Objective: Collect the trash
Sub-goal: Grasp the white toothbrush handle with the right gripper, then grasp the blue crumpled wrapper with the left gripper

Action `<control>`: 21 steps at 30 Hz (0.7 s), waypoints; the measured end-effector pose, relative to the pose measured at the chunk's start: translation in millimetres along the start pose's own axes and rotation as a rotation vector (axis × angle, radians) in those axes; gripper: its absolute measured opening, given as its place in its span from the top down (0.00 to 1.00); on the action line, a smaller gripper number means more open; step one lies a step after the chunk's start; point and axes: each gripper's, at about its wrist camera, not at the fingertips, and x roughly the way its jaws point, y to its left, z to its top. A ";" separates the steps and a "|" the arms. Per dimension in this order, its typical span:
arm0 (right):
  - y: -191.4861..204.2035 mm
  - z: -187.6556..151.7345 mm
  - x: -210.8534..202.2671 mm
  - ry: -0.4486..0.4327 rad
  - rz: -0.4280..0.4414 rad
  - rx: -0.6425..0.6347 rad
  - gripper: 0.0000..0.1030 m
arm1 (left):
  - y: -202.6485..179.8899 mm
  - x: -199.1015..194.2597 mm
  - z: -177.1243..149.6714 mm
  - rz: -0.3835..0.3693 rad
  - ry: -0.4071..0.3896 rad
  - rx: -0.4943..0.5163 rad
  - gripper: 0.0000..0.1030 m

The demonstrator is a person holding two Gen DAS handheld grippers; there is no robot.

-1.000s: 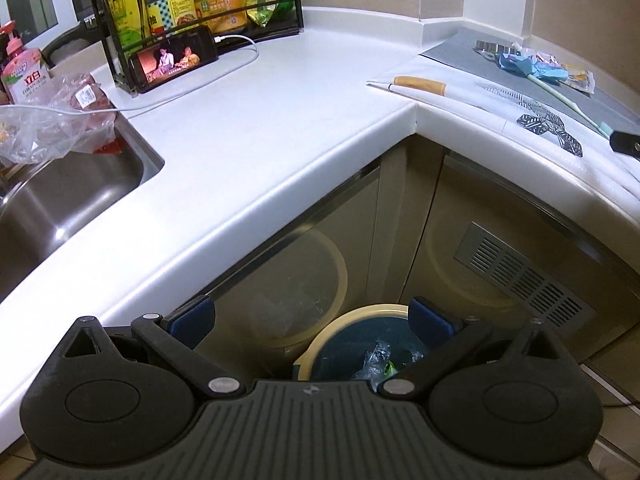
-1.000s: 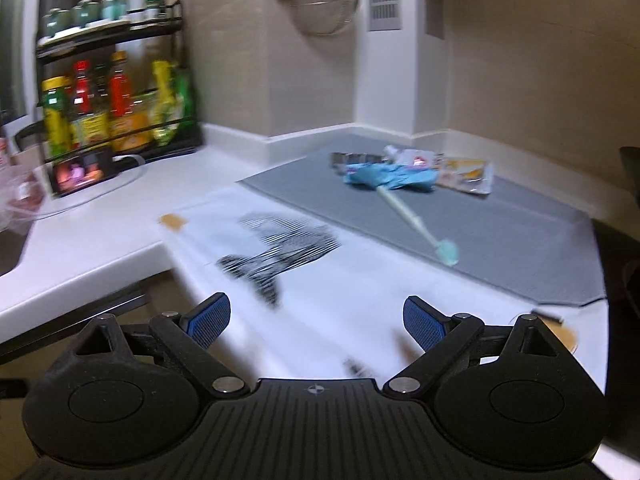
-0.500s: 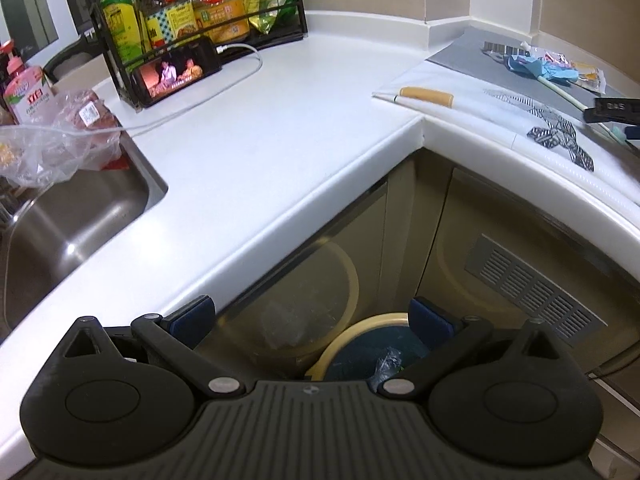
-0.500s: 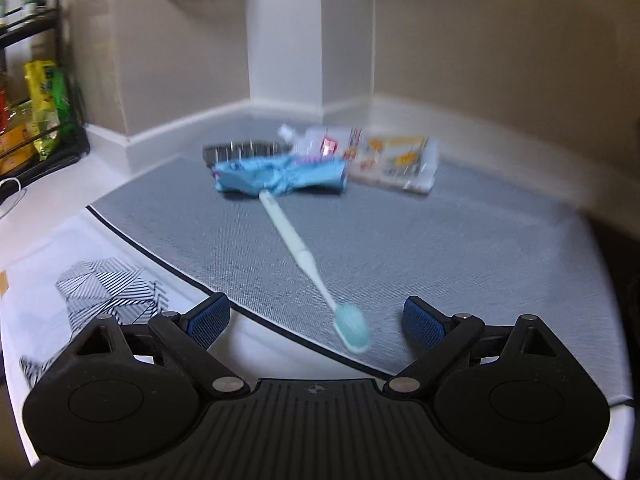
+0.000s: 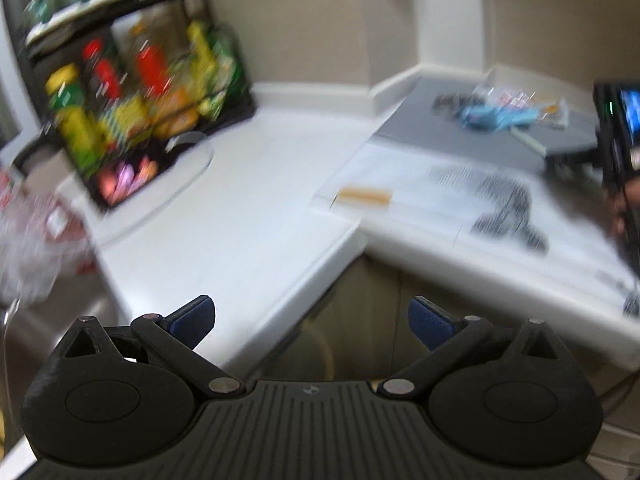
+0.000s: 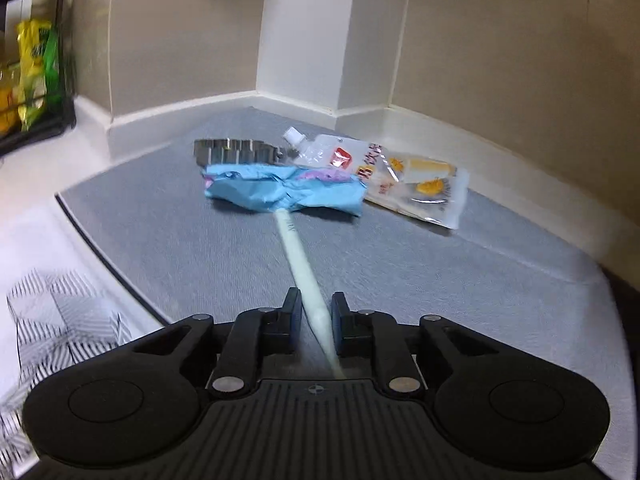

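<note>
Right gripper (image 6: 316, 316) jaws just closed around toothbrush (image 6: 298, 254); its handle runs toward upper centre, under the blue wrapper (image 6: 280, 192). Left gripper (image 5: 310, 318) open, empty, well apart.

Home kitchen, I think. I see white L-shaped countertop (image 5: 248, 216) with raised backsplash edge, beige tiled wall (image 6: 520, 48). Black wire rack (image 5: 132, 92) in corner holds sauce bottles and seasoning packets. Grey mat (image 6: 440, 280) lies on counter. Cabinet doors (image 5: 360, 320) below counter edge. Left view is blurred.
</note>
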 end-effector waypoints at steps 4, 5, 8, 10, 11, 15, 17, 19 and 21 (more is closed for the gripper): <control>-37.1 -10.2 -15.3 0.031 -0.060 0.065 0.85 | -33.5 10.2 45.1 -0.060 -0.108 0.041 0.00; -49.5 -13.8 -17.7 0.036 -0.079 0.097 0.85 | -43.1 15.6 57.2 -0.078 -0.129 0.048 0.00; -76.9 -23.3 -20.2 0.027 -0.113 0.173 0.85 | -78.8 39.1 96.4 -0.150 -0.172 0.079 0.00; -85.1 -27.0 -19.8 0.014 -0.102 0.207 0.85 | -106.3 56.6 118.9 -0.174 -0.207 0.131 0.00; -86.4 -26.2 -18.0 0.013 -0.103 0.212 0.85 | -120.6 66.0 128.8 -0.194 -0.225 0.174 0.00; -87.2 -25.5 -16.5 0.014 -0.106 0.211 0.85 | -175.9 110.2 159.2 -0.281 -0.234 0.386 0.00; -88.9 -25.4 -17.0 0.013 -0.103 0.218 0.85 | -198.3 132.6 171.8 -0.300 -0.222 0.433 0.00; -88.8 -24.2 -15.9 0.012 -0.104 0.221 0.85 | -217.8 156.7 184.7 -0.320 -0.200 0.453 0.00; -88.9 -24.2 -15.9 0.010 -0.105 0.223 0.85 | -236.5 179.2 195.2 -0.335 -0.167 0.473 0.00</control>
